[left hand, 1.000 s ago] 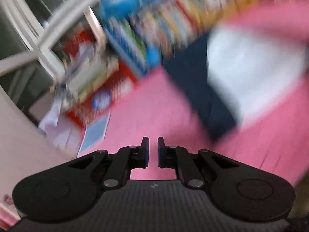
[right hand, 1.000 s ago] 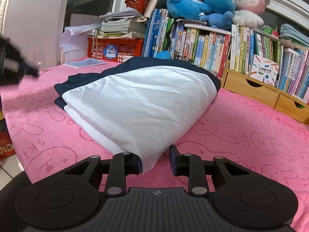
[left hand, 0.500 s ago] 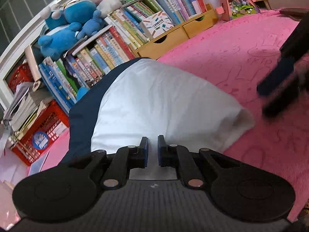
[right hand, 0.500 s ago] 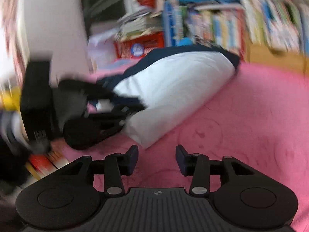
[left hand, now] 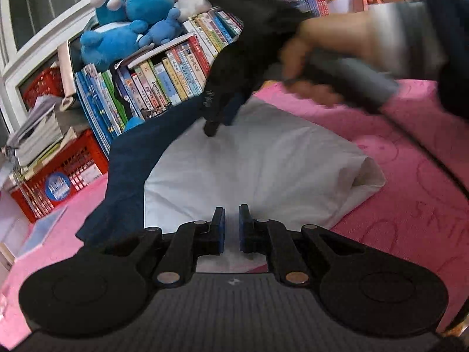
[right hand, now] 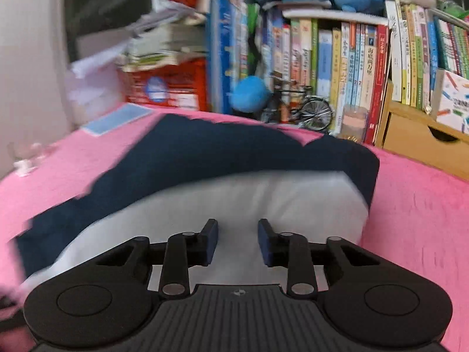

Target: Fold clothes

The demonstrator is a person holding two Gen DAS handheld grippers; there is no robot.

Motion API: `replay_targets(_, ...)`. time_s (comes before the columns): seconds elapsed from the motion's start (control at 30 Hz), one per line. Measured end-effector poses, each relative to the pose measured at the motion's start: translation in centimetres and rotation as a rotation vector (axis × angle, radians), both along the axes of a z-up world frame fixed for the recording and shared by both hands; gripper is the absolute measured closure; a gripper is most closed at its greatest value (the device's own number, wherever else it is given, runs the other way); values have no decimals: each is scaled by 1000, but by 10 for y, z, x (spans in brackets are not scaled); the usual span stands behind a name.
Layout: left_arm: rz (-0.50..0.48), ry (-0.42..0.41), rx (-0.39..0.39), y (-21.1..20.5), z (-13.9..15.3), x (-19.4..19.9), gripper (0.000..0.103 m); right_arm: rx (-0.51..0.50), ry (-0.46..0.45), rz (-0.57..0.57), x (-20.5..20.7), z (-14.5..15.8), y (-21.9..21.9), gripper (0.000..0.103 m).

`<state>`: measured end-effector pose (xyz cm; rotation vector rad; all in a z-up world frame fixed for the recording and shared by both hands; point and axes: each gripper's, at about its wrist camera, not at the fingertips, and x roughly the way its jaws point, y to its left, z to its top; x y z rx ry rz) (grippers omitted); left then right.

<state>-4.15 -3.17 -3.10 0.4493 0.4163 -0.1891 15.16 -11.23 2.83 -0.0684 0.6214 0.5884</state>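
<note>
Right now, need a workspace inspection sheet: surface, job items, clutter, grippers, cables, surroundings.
Surface: pink cloth with printed figures.
Job's things: folded garment, white on top, navy along its far side, lying on the cloth.
Clutter: blue booklet at the cloth's far left.
Grippers: left gripper nearly shut, empty, at the garment's near edge; right gripper over the garment's far part, fingers open, empty.
Cables: dark cable trailing from the right gripper's handle.
Surroundings: books, red basket, blue plush toys, wooden drawers.
</note>
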Motion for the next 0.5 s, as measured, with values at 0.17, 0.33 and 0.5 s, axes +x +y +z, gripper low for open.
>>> replay_targets(0.17, 0, 13, -47, 7, 2, 1, 93, -80, 36, -31, 74, -6, 41, 93)
replay_targets(0.33, -2, 26, -98, 15, 3, 1, 93, -72, -5, -17, 77, 3, 61, 88)
replay_targets(0.5, -6, 43, -154, 23, 5, 1, 93, 10, -78, 118, 43, 31, 76, 84)
